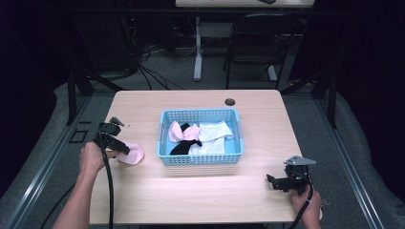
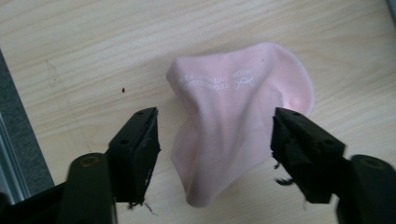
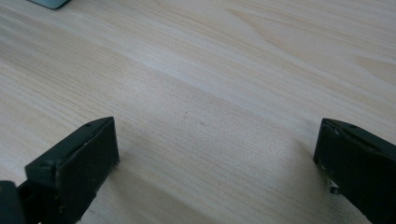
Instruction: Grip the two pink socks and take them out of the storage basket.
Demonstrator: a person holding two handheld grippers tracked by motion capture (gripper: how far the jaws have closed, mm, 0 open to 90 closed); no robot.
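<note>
Hovering my left gripper (image 2: 215,140), jaws spread around pink sock (image 2: 238,116) flat on table (image 1: 191,195), pads not touching. Sock half hidden in high view. Blue basket (image 1: 200,160) beside. Right gripper (image 3: 215,149) spread wide.

One basket (image 1: 200,159), one pink sock (image 1: 132,153) on table, two claws.

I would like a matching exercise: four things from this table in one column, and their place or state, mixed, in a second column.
Things:
1. pink sock
2. blue basket
3. left tongs
4. right tongs

Places or states:
A. open over bare wood near the table's right front corner
B. holds white, black and pink clothes
C. lies on the table, left of the basket
D. open, one jaw on each side of the sock

Pairs: 1-C, 2-B, 3-D, 4-A
</note>
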